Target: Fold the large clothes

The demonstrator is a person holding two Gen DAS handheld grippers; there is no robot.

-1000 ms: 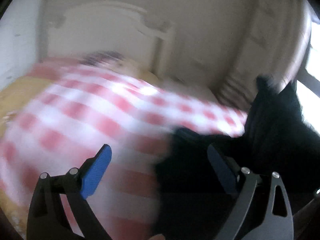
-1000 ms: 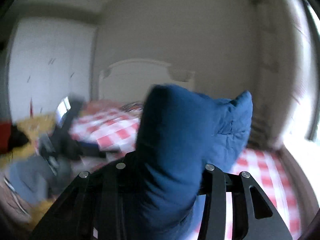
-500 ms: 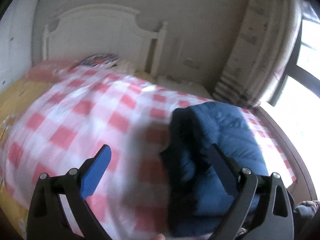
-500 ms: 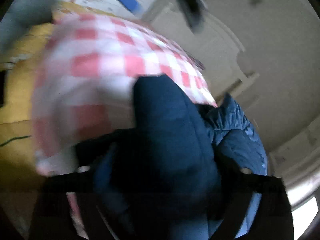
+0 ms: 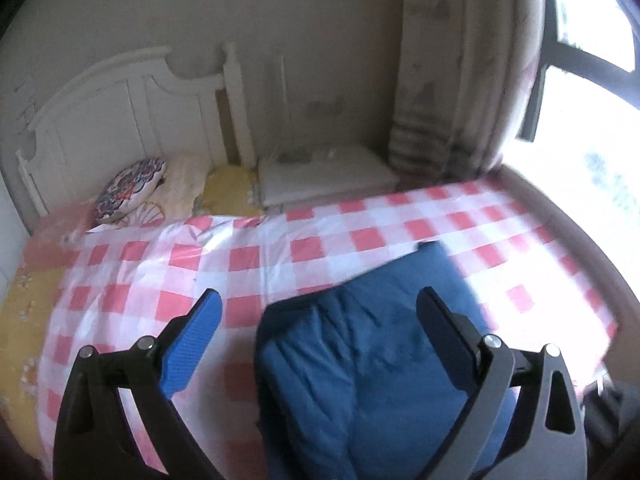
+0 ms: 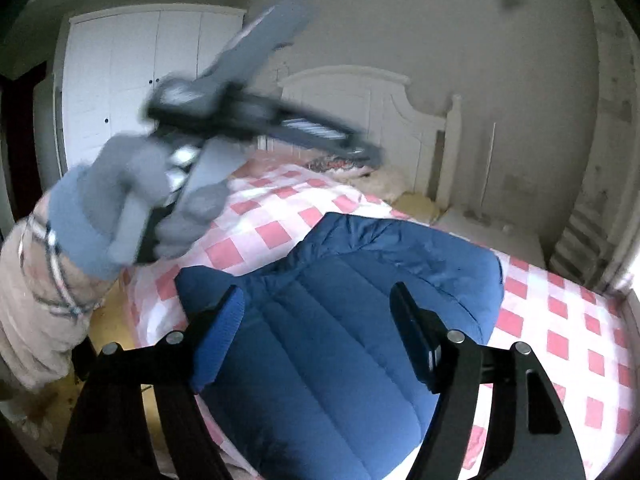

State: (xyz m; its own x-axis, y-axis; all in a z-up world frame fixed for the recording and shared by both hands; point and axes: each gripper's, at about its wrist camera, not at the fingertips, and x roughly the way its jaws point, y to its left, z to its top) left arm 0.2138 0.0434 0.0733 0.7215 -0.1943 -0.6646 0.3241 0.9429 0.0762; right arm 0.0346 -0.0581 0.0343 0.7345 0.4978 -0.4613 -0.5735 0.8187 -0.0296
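Bed (image 5: 360, 236) (red-checked cover) bears blue quilted jacket (image 6: 340, 320); both grippers' jaws gape, right's just narrowing, empty

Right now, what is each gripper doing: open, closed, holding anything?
Left gripper: open, empty.
Right gripper: open, jaws just closing a little, clear of the jacket.

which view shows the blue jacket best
The right wrist view: the blue jacket lies folded on the checked sheet, its quilted top and far edge nearly whole. The left wrist view shows the same jacket closer and cut off at the bottom, partly behind a finger.
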